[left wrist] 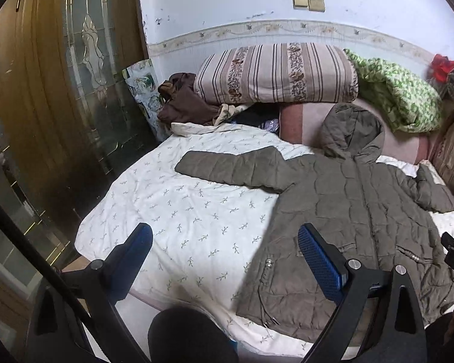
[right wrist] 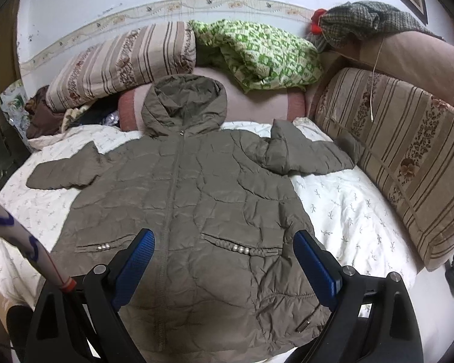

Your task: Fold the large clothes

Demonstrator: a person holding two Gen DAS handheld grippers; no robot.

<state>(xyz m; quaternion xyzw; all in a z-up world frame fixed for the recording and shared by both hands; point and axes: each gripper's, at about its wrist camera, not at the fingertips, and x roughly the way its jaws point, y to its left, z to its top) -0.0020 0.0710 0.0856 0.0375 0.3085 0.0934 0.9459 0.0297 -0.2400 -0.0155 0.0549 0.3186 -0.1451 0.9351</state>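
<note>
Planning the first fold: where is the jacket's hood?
In the right wrist view the hood lies top centre, propped on the pink bolster, below the striped pillow and green blanket.

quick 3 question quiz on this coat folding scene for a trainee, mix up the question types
1. True or false: the olive padded coat lies front up with its zip closed.
2. Which sleeve is doubled back on itself? A) the sleeve by the striped cushion B) the sleeve by the wardrobe door
3. Fill in: both sets of jaws stand ____ above the coat's hem.

Key: 1 true. 2 A. 3 open; neither the left gripper nor the right gripper holds anything.
</note>
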